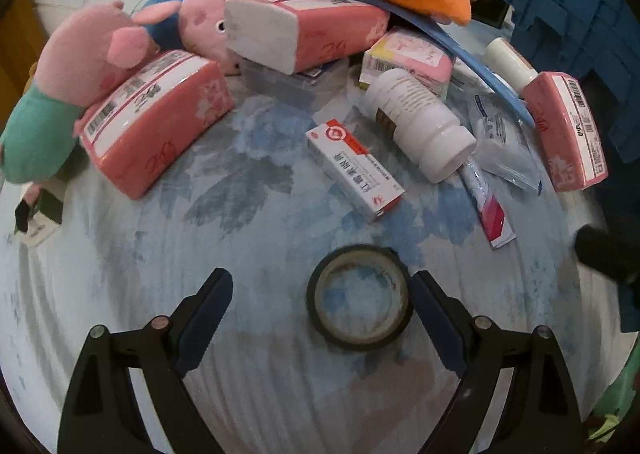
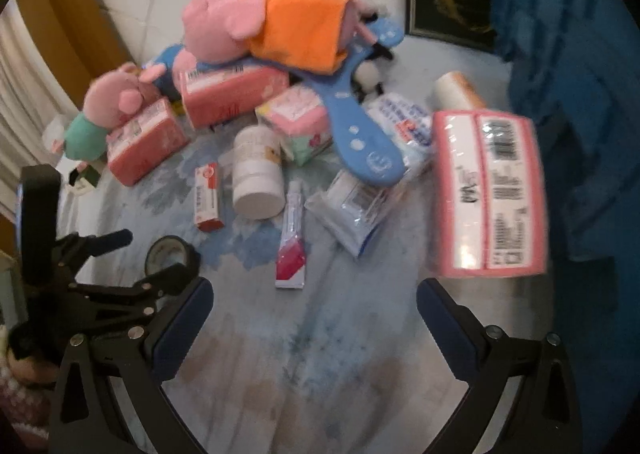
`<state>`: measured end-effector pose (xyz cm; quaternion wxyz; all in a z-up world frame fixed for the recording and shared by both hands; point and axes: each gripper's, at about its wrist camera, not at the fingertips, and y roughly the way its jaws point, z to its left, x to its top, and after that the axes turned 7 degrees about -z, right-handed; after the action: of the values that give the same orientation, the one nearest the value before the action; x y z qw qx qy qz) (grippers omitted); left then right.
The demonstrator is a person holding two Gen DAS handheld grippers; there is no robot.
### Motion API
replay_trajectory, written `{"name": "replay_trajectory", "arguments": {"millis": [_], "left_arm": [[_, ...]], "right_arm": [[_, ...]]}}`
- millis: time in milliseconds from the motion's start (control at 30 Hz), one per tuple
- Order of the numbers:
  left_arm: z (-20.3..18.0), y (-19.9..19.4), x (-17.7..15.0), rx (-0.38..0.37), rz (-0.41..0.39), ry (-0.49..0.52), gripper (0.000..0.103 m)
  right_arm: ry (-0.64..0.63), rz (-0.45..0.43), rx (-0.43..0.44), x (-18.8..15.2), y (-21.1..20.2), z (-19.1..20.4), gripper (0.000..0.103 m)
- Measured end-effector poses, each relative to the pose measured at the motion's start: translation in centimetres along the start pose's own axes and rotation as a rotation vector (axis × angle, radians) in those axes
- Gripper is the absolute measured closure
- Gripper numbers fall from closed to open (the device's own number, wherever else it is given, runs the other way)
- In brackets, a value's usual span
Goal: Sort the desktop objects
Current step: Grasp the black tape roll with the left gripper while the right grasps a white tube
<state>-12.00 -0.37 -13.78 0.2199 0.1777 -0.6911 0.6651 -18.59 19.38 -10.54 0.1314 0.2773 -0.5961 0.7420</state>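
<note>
A black tape roll (image 1: pixel 360 339) lies flat on the blue-and-white tablecloth (image 1: pixel 120 254). My left gripper (image 1: pixel 320 281) is open around it; the roll sits close to the right finger, and neither pad presses on it. The right wrist view shows the same left gripper (image 2: pixel 158 252) at the tape roll (image 2: pixel 193 256). My right gripper (image 2: pixel 314 288) is open over bare cloth with nothing between its fingers. A red-and-white sachet (image 2: pixel 291 254) lies just ahead of it, and a pink tissue pack (image 2: pixel 488 194) sits beyond its right finger.
Behind lie a white pill bottle (image 1: pixel 420 122), a red-and-white medicine box (image 1: pixel 356 170), more pink tissue packs (image 1: pixel 156 126), plush pigs (image 1: pixel 84 66) and a blue paddle (image 2: pixel 360 134). A blue crate (image 1: pixel 580 14) stands at the right.
</note>
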Motion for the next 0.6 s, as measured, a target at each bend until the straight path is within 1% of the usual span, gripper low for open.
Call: {"name": "replay_trajectory", "arguments": {"millis": [67, 133, 167, 233, 267, 333, 367, 400, 433, 533, 600], "left_arm": [[-0.3, -0.1, 0.2, -0.018, -0.007, 0.011, 0.024], [-0.7, -0.1, 0.4, -0.02, -0.001, 0.022, 0.026], [-0.8, -0.2, 0.4, -0.022, 0.001, 0.027, 0.026], [-1.1, -0.3, 0.3, -0.027, 0.006, 0.026, 0.026], [-1.3, -0.1, 0.2, -0.021, 0.012, 0.032, 0.026], [-1.6, 0.8, -0.2, -0.008, 0.051, 0.049, 0.026], [-1.4, 1.3, -0.4, -0.012, 0.082, 0.042, 0.024], [-1.2, 1.2, -0.4, -0.013, 0.065, 0.025, 0.025], [-1.0, 1.3, -0.4, -0.012, 0.067, 0.021, 0.027], [-0.7, 1.1, 0.3, -0.016, 0.041, 0.014, 0.048], [-0.5, 1.1, 0.8, -0.013, 0.038, 0.009, 0.048]], "right_arm": [[-0.021, 0.03, -0.002, 0.1, 1.3, 0.4, 0.0], [-0.043, 0.04, -0.006, 0.4, 2.4, 0.9, 0.0], [-0.045, 0.053, 0.004, 0.5, 3.0, 1.2, 0.001], [-0.051, 0.068, 0.008, 0.6, 3.8, 1.5, 0.011], [-0.054, 0.069, 0.003, 0.7, 4.1, 1.6, 0.013], [-0.055, 0.09, 0.009, 0.8, 4.9, 1.7, 0.028], [-0.055, 0.095, 0.01, 0.8, 5.2, 1.7, 0.032], [-0.06, 0.102, 0.011, 0.8, 5.5, 1.7, 0.04], [-0.067, 0.11, 0.011, 0.9, 5.8, 1.9, 0.044], [-0.076, 0.112, 0.017, 1.1, 6.4, 2.2, 0.049], [-0.082, 0.106, 0.012, 1.5, 6.9, 2.4, 0.054]]}}
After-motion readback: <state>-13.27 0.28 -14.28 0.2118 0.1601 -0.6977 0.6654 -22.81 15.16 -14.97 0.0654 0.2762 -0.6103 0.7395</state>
